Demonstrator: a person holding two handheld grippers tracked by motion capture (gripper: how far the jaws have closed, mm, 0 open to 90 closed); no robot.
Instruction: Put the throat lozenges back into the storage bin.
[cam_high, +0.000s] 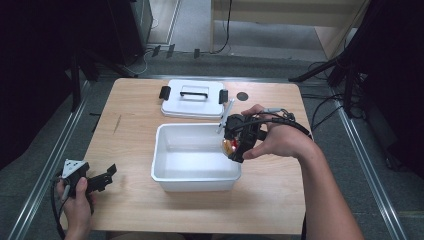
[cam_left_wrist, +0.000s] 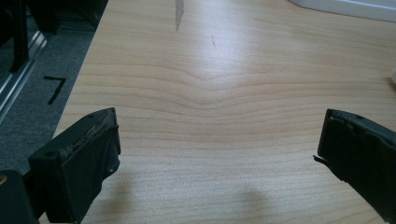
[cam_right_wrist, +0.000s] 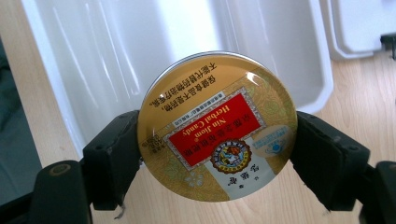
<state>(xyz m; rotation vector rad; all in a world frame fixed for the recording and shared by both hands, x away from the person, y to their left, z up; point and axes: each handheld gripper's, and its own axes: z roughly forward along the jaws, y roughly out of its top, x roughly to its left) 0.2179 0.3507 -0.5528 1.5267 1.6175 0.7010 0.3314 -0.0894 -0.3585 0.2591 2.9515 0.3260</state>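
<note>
My right gripper (cam_high: 231, 148) is shut on a round gold candy tin (cam_right_wrist: 217, 126) with a red label, held by its rim between both jaws. It hovers over the right edge of the open white plastic bin (cam_high: 167, 181); the bin (cam_right_wrist: 84, 56) lies just beyond the tin in the right gripper view. In the high view the tin (cam_high: 229, 146) is a small gold and red spot under the hand. My left gripper (cam_high: 111, 172) rests at the table's front left corner, open, with bare wood between its jaws (cam_left_wrist: 219, 140).
The bin's white lid (cam_high: 194, 99) with black handle and side clips lies flat behind the bin. A small dark round mark (cam_high: 242, 96) sits on the wood beside it. The wooden table (cam_high: 270, 200) is bare to the left and front of the bin.
</note>
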